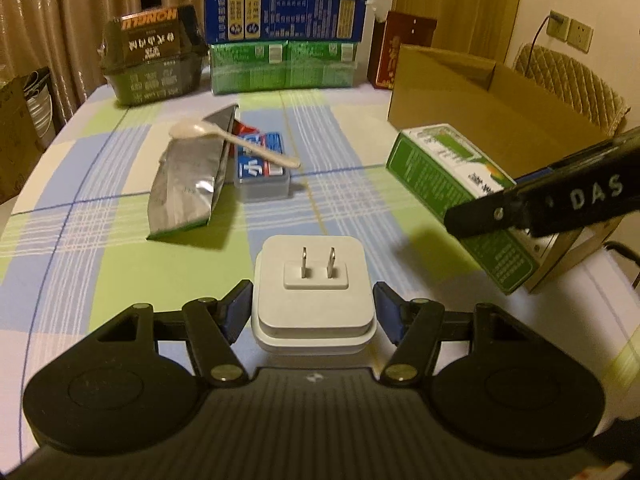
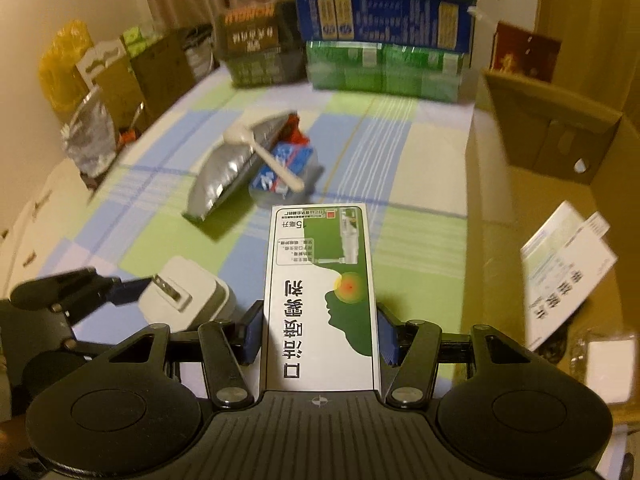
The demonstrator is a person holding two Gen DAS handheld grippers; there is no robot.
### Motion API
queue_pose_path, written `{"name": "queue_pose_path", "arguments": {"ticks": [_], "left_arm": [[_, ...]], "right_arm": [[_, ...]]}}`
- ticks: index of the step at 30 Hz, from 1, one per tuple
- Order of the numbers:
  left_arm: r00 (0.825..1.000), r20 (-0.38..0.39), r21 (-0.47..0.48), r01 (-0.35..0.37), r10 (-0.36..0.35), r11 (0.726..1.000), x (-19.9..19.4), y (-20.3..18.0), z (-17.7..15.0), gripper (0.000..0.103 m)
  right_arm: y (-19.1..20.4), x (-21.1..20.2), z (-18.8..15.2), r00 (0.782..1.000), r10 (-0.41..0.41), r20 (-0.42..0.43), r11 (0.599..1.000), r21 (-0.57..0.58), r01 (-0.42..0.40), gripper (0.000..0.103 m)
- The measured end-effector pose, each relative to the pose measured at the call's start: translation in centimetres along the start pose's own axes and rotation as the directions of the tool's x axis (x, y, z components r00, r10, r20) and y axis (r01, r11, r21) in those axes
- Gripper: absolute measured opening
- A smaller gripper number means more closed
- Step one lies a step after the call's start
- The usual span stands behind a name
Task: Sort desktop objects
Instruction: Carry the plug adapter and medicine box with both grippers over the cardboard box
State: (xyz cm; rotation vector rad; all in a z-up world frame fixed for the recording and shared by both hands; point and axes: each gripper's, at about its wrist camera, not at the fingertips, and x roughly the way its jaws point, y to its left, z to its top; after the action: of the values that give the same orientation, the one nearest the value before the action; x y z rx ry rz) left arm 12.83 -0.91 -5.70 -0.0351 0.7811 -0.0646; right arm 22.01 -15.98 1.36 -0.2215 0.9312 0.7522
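- The white plug adapter (image 1: 314, 300) sits between the left gripper (image 1: 314, 312)'s blue pads, prongs facing forward. The left pad (image 1: 236, 312) looks pressed against it, but there's a sliver of gap on the right side, so I'd call it grasped but not confidently. It seems lifted a bit above the checked tablecloth (image 1: 120, 184); hard to be sure.
- The right gripper (image 2: 320, 332) is clamped on the green-and-white spray box (image 2: 320, 292), which sticks out lengthwise past the fingers. In the left view that box hangs just beside the open cardboard box (image 1: 480, 92).
- The cardboard box already has a leaflet (image 2: 568, 264) and a small clear packet (image 2: 608, 360) in it, so my guess is it's the drop-off spot.
- To do this step well: carry the spray box clear over the cardboard wall before opening, since the long end could clip the rim. Set it low so it doesn't bounce onto the leaflet.
- The two grippers are near each other, so I'd send the right one in first and hold the adapter back.
- Squeeze the adapter firmer before travelling; it's smooth plastic and could slip out.
- Left on the table, well apart from both grippers: a silver foil pouch (image 1: 192, 172), a white plastic spoon (image 1: 232, 140) lying across it, and a blue-labelled container (image 1: 262, 168) under the spoon handle.
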Motion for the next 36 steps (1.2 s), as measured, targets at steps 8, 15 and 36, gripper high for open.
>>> {"name": "queue_pose_path", "arguments": {"ticks": [8,15,36], "left_arm": [[0.998,0.061,0.021,0.005,-0.006,1.000,-3.6,-2.2,2.7,0.060],[0.993,0.114,0.072,0.034,-0.042,0.997,-5.7,-5.9,5.7,0.060],[0.974,0.114,0.166,0.175,-0.195,0.970,-3.6,-17.6,11.8,0.060]], "right_arm": [[-0.7,-6.2,1.1,0.995,-0.021,0.102,1.000,0.011,0.020,0.053],[-3.7,-11.0,1.4,0.983,-0.082,0.163,0.996,0.036,0.077,0.053],[-17.0,-17.1,-0.9,0.955,-0.233,0.185,0.958,0.212,0.193,0.053]]}}
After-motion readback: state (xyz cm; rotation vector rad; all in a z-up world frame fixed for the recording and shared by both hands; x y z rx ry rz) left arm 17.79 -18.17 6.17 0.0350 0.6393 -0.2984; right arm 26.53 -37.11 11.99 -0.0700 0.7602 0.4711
